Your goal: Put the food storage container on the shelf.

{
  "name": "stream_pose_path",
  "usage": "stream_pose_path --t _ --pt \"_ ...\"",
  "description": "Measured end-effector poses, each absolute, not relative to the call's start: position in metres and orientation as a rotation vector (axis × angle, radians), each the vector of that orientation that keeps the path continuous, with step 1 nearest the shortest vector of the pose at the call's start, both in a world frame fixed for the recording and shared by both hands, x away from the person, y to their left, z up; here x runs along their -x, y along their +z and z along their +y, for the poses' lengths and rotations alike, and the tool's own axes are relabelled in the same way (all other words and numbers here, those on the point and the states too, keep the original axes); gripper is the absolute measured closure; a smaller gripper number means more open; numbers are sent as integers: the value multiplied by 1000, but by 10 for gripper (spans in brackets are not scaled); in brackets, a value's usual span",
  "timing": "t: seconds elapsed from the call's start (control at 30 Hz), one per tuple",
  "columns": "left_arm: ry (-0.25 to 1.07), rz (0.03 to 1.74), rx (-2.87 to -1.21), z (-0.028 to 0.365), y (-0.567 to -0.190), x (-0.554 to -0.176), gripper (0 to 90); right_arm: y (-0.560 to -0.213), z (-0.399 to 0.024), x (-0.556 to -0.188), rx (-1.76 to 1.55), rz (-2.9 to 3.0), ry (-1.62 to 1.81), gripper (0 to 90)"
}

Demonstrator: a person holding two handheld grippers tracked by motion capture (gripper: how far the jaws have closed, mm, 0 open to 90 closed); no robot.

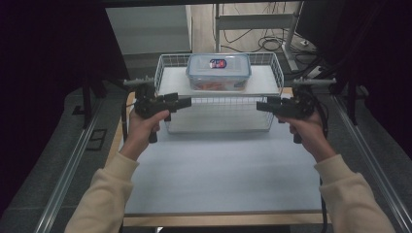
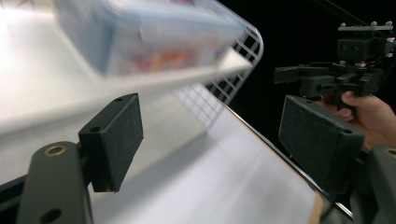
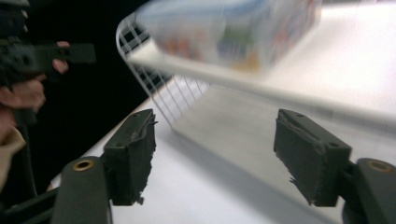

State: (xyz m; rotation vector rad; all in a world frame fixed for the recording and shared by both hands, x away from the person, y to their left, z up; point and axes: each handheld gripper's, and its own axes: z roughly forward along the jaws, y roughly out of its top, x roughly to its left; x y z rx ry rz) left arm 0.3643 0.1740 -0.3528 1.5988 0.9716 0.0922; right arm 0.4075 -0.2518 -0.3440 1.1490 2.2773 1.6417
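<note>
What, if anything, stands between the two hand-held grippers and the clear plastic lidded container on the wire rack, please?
Nothing visible. The left hand-held gripper and right hand-held gripper flank the white wire rack's front edge, jaws open and empty. The clear plastic container with the blue-rimmed lid sits exposed on top.

Lidded container [image 1: 218,71] on upper shelf of wire rack [image 1: 171,61], at far end of table [image 1: 218,170]. Left gripper [image 1: 187,101] and right gripper [image 1: 260,105] flanking rack front, apart from it.

We note a white wire-mesh metal basket [image 1: 171,73], a clear glossy plastic box with blue lid [image 1: 218,71], and matt, rough-textured black gripper pads [image 2: 122,135].
</note>
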Motion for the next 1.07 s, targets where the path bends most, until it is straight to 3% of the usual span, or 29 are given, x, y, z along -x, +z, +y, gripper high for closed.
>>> stream_pose_path --t 0.27,0.57,0.63,1.07 --pt "102 989 -1617 180 -403 -322 223 -396 -268 -358 -1110 2312 1621 256" --pt "41 1018 -1747 169 -468 -296 226 -449 -270 -331 -1110 2375 1533 251" --pt "35 1023 -1763 167 -474 -295 229 -466 -268 -331 -1149 2417 1487 240" --pt "80 1038 -1773 164 -478 -298 230 -478 -267 -325 -1058 2361 1480 188"
